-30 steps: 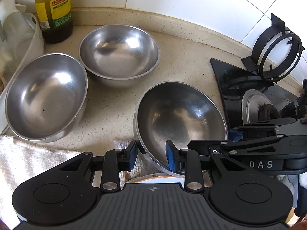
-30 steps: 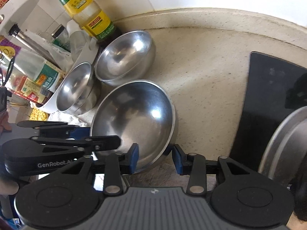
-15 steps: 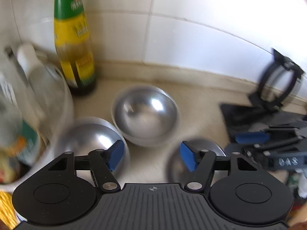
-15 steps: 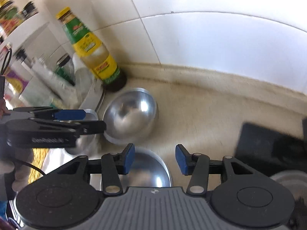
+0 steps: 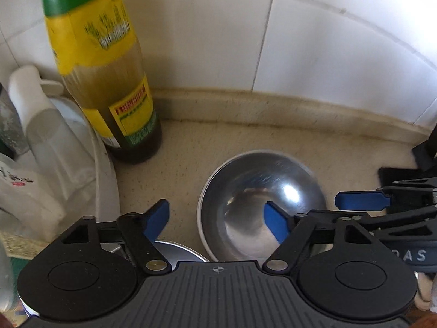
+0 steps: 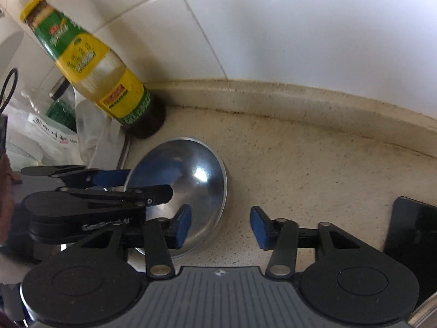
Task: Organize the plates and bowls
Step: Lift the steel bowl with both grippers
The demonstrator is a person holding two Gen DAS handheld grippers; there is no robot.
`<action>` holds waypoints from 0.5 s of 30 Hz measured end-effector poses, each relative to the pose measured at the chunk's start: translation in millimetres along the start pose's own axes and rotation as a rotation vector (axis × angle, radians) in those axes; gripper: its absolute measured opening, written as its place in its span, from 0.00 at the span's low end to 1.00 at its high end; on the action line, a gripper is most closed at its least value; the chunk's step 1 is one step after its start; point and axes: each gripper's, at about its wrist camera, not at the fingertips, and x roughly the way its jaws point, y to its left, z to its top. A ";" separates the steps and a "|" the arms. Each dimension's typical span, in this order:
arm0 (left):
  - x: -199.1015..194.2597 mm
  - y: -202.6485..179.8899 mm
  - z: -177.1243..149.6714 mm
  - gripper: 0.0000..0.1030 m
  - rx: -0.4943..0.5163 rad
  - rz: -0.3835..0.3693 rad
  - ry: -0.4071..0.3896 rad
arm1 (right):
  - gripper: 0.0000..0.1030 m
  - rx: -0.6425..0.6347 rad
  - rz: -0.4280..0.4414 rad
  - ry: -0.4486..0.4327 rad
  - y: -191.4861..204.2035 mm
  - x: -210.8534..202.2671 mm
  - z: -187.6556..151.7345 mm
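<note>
**a:** ok so where's your left gripper [image 5: 215,218] at right now?

**b:** your left one is wide open and holding nothing. the blue pads sit well apart: the left pad [image 5: 155,218] is over bare counter [image 5: 180,164], and the right pad [image 5: 275,224] hangs in front of the steel bowl [image 5: 262,202]. whether that pad touches the metal, i can't tell from here.

**a:** and the bowl itself?

**b:** it's sitting upright on the speckled counter, near the back wall, a bit to the right of the tall oil bottle [image 5: 109,87] with the yellow and green label. bowl and bottle aren't touching. a second steel rim [image 5: 177,248] peeks out just below your left pad, mostly hidden behind the gripper body.

**a:** what about your right gripper [image 6: 218,225]?

**b:** open too, nothing between its pads. in the right camera its left pad [image 6: 181,227] overlaps the near edge of the same bowl [image 6: 196,180], and the other pad [image 6: 259,227] is over plain counter [image 6: 300,164] just beside the bowl. your left gripper [image 6: 114,183] pokes in from the left there, reaching over the bowl's far side.

**a:** anything else around?

**b:** the bottle [image 6: 101,82] stands in the corner against the white tiles [image 6: 300,27]. left of it there's a white basin [image 5: 106,180] stuffed with plastic bags [image 5: 49,147]. a black stovetop edge [image 6: 412,235] shows at the far right.
</note>
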 end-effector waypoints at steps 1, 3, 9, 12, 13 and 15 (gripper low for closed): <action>5.3 0.4 0.9 0.62 0.007 0.000 0.015 | 0.38 -0.001 0.003 0.011 0.1 3.8 -0.1; 11.8 -1.0 -0.6 0.55 0.025 0.013 0.025 | 0.34 0.008 0.036 0.036 -3.0 10.6 -0.6; 11.6 -7.9 -4.9 0.43 0.065 -0.003 0.025 | 0.31 0.029 0.060 0.030 -2.8 11.4 1.2; 11.3 -7.4 -6.4 0.42 0.051 -0.006 0.030 | 0.31 0.037 0.064 0.004 -6.4 1.8 3.7; 9.7 -7.8 -6.8 0.42 0.052 -0.014 0.028 | 0.31 0.040 0.061 -0.007 -7.6 -2.5 4.7; 4.4 -10.6 -5.2 0.42 0.055 -0.025 0.011 | 0.31 0.040 0.061 -0.028 -9.1 -11.2 6.8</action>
